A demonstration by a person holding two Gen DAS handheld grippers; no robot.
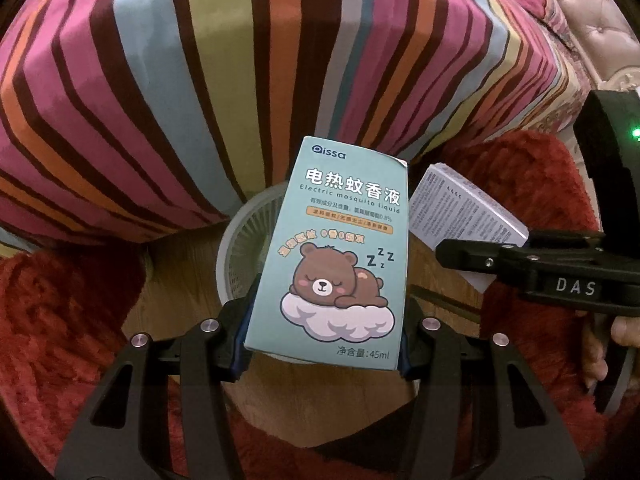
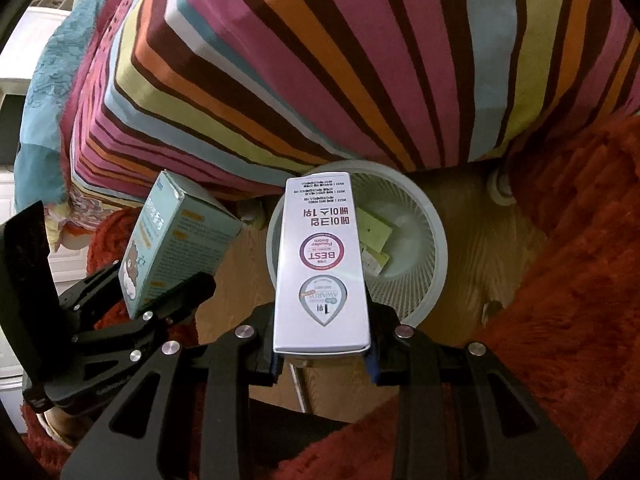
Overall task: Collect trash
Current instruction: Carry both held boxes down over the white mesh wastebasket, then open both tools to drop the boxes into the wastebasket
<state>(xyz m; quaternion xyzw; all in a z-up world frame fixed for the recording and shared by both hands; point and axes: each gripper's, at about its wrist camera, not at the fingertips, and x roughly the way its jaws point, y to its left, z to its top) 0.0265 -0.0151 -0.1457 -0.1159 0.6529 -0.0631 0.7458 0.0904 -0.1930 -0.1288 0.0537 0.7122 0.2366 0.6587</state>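
My left gripper (image 1: 324, 344) is shut on a teal mosquito-liquid box (image 1: 332, 248) with a sleeping bear on it, held upright over the near rim of a round grey slatted trash bin (image 1: 236, 248). My right gripper (image 2: 324, 352) is shut on a long white cosmetics box (image 2: 320, 264), held over the near left rim of the same bin (image 2: 424, 280). The bin holds a few yellow-green paper scraps (image 2: 374, 234). The white box (image 1: 464, 216) and right gripper show at the right of the left wrist view. The teal box (image 2: 172, 240) shows at the left of the right wrist view.
A bed with a striped cover (image 1: 200, 80) rises right behind the bin. Red shaggy rugs (image 1: 56, 312) (image 2: 560, 280) lie on both sides of the wooden floor (image 2: 476, 240). A small white ring-shaped object (image 2: 502, 190) lies by the bed's edge.
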